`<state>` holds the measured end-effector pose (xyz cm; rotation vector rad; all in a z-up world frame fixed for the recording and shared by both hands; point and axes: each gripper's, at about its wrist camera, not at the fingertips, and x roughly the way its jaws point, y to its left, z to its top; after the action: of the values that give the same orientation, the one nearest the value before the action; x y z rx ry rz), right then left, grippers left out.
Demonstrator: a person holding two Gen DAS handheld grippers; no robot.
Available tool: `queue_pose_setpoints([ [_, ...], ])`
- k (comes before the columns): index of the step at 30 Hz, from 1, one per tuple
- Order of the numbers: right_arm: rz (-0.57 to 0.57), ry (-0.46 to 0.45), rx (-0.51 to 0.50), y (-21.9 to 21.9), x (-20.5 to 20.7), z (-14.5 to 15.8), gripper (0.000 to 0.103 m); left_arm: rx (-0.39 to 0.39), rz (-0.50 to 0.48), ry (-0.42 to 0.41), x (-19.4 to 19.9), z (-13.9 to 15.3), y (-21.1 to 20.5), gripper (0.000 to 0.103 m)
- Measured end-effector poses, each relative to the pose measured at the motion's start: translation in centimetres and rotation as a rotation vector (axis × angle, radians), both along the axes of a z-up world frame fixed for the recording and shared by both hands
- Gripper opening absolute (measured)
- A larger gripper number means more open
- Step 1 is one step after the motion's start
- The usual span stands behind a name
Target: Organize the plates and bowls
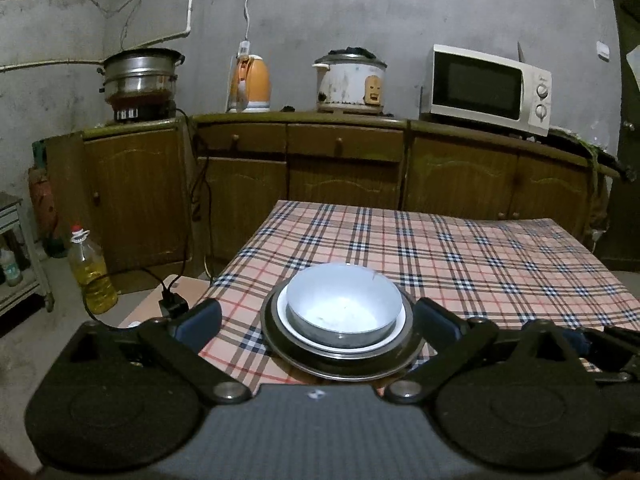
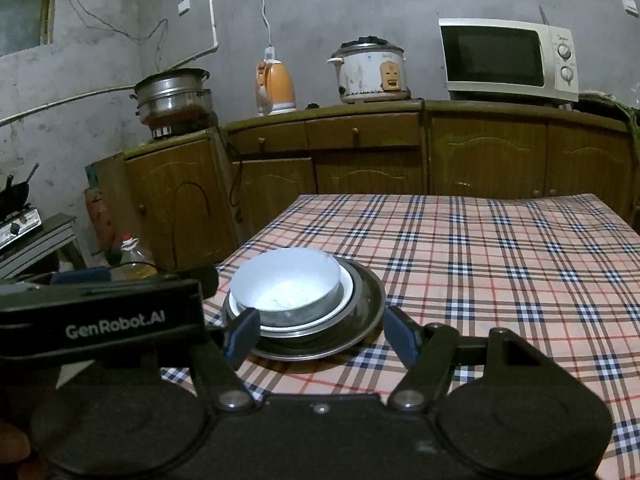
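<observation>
A stack stands near the front left corner of the checked table [image 1: 480,264]: a dark metal plate [image 1: 344,370], a white plate [image 1: 288,326] on it, and on top a bowl [image 1: 344,304], metal outside and white inside. My left gripper [image 1: 316,308] is open wide, with a fingertip on each side of the stack's near edge and nothing pressed. In the right wrist view the same bowl [image 2: 288,284] and metal plate [image 2: 360,320] lie just beyond my right gripper [image 2: 322,332], which is also open and straddles the plate's near rim. The left gripper [image 2: 140,278] shows at that view's left.
An oil bottle [image 1: 90,276] and a plug with its cable [image 1: 174,304] are on the floor left of the table. Behind stand brown cupboards [image 1: 344,168] with a steamer pot [image 1: 140,76], an orange kettle [image 1: 250,84], a rice cooker [image 1: 350,80] and a microwave [image 1: 488,88].
</observation>
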<state>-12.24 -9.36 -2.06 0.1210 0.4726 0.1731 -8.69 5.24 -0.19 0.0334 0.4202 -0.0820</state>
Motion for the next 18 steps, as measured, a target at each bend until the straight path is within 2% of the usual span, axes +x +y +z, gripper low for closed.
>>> queue_pose_setpoints([
  [18,0.000,-0.006,0.000,-0.01,-0.16,0.00,0.081,-0.001,-0.004,-0.030,-0.43,0.22,0.02,0.103],
])
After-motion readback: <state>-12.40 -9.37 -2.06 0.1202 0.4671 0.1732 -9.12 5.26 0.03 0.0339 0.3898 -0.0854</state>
